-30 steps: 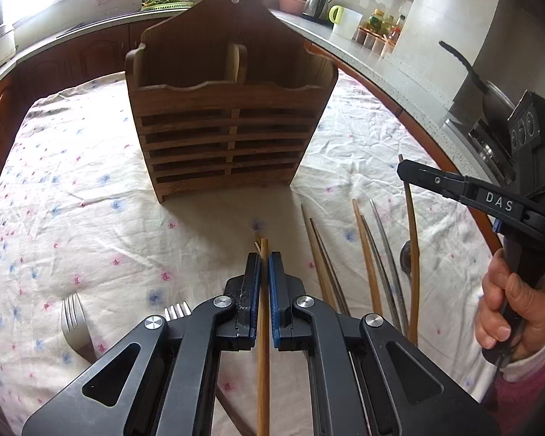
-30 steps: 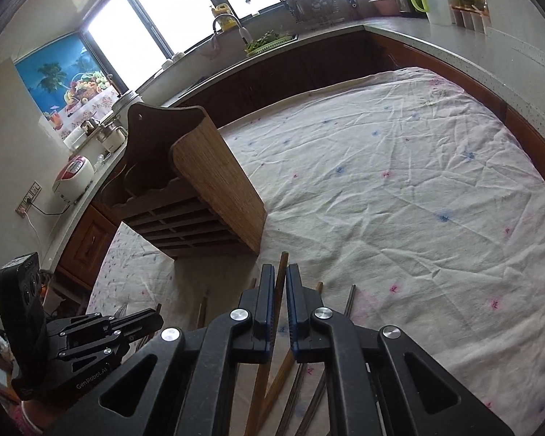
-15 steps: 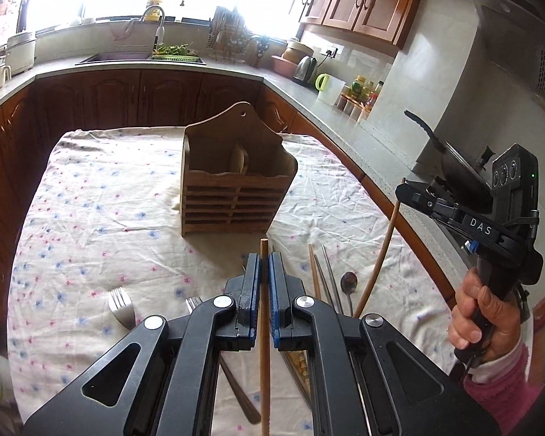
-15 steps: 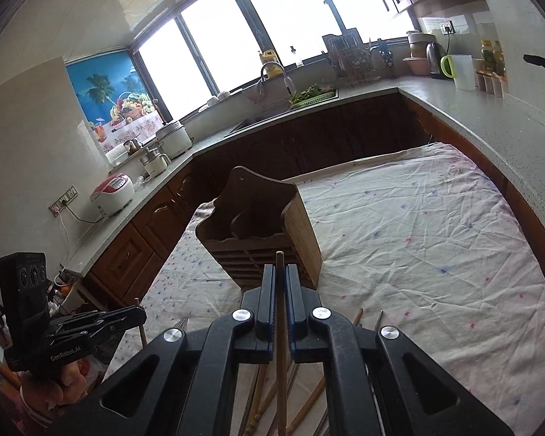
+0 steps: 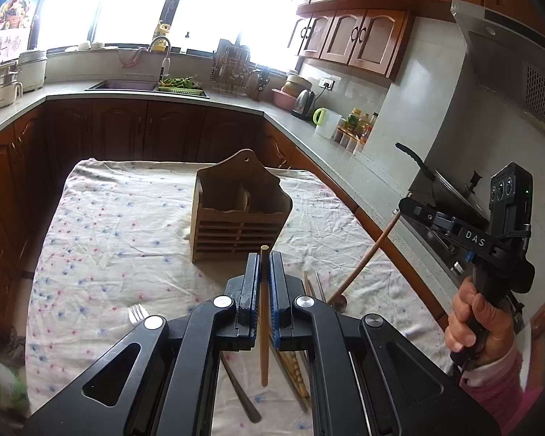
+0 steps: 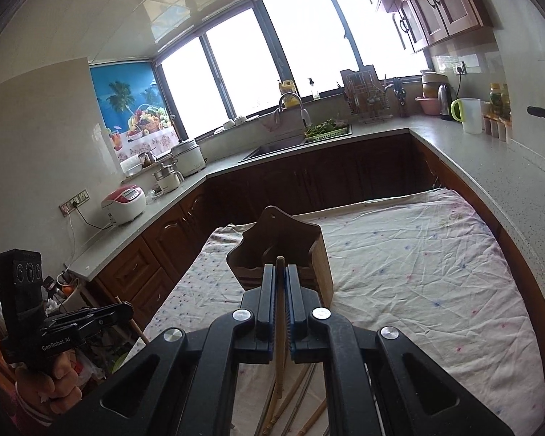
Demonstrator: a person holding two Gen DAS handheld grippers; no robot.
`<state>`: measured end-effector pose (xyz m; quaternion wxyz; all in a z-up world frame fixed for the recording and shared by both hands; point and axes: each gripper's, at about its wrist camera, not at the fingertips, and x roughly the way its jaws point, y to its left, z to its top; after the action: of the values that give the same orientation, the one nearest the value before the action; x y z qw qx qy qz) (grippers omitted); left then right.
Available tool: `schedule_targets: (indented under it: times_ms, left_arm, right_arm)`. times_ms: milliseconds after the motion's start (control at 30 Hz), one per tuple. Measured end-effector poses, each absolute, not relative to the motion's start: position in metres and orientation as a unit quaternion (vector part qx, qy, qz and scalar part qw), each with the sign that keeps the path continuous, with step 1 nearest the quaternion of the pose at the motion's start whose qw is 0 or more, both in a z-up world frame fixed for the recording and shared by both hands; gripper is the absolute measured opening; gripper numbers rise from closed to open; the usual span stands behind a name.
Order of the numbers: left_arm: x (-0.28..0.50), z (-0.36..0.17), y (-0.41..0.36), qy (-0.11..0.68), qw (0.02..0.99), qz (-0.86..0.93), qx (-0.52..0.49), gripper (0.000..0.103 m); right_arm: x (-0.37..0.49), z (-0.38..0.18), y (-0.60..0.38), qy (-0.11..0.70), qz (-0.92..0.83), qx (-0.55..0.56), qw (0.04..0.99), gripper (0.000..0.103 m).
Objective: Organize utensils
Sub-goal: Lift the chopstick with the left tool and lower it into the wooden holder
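Wooden slatted utensil holder (image 5: pixel 240 218) stands empty, far on the table (image 5: pixel 91 254). Each hand-held gripper, left (image 5: pixel 264 283) and right (image 6: pixel 280 290), clamps one wooden chopstick (image 5: pixel 263 327); remaining utensils (image 5: pixel 309 363) lie near.

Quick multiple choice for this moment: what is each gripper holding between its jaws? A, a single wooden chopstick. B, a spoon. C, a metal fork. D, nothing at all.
A: the left gripper is shut on a wooden chopstick, and the right gripper is shut on another chopstick; the fork lies on the tablecloth.
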<state>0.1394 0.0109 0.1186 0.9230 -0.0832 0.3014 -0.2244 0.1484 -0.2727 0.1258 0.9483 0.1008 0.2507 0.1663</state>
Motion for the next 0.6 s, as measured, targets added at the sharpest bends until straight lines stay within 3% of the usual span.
schedule_targets:
  times_ms: [600]
  left_arm:
    - [0.170, 0.170, 0.040, 0.215, 0.949, -0.194, -0.128, 0.004]
  right_arm:
    - [0.169, 0.150, -0.277, 0.222, 0.166, 0.106, 0.955, 0.005]
